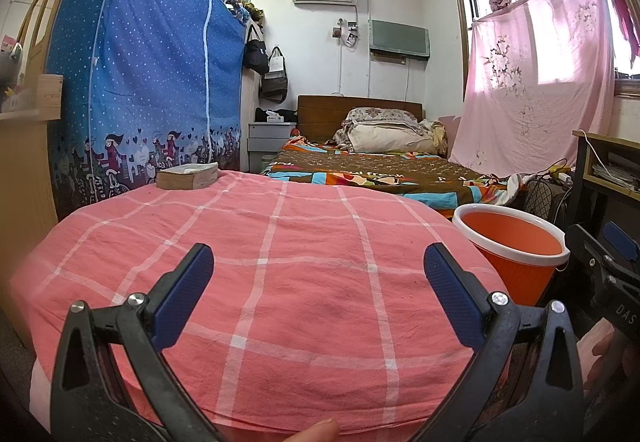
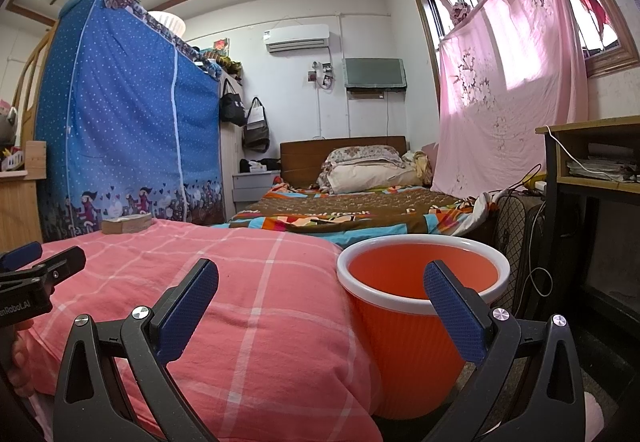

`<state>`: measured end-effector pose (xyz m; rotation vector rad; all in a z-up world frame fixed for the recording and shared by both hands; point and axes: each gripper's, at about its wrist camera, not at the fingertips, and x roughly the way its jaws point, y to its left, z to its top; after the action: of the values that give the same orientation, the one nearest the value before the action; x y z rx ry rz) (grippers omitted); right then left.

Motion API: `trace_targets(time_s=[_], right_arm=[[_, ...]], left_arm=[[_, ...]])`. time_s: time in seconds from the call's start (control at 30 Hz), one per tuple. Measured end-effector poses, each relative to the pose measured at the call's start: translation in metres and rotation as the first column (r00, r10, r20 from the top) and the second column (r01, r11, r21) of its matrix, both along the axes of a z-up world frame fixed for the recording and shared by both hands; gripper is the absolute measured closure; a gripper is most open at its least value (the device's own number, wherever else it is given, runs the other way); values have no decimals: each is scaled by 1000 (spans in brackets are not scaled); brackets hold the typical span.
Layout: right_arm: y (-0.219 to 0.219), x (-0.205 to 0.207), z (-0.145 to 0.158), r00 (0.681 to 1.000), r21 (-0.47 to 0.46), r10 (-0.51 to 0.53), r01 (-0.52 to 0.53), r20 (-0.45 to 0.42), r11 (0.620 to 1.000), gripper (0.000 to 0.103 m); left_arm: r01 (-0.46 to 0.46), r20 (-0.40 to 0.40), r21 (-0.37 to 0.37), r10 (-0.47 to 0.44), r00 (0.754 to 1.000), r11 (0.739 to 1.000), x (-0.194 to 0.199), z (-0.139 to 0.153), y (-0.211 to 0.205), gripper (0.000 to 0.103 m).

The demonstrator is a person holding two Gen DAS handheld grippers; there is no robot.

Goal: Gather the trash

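Hovering over one pink checked bed (image 1: pixel 280 282), the left gripper (image 1: pixel 318 270) gapes empty; the right gripper (image 2: pixel 320 284) likewise; one orange bin (image 2: pixel 400 362); one book (image 1: pixel 187 175).

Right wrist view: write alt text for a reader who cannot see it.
An open right gripper holds nothing, over a pink checked cloth, with an orange bin beside the cloth, white-rimmed. Behind are a bed and a blue wardrobe.
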<state>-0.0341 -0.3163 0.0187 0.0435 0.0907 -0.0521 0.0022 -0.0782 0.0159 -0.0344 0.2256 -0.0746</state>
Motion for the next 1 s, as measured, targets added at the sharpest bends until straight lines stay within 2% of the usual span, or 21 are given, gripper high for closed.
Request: trace_targets(time_s=[1.0], right_arm=[[1,-1,1,1000,2,0,0,-2,1000,0]], left_arm=[[0,-1,1,0,1000,1000,0,1,1,0]])
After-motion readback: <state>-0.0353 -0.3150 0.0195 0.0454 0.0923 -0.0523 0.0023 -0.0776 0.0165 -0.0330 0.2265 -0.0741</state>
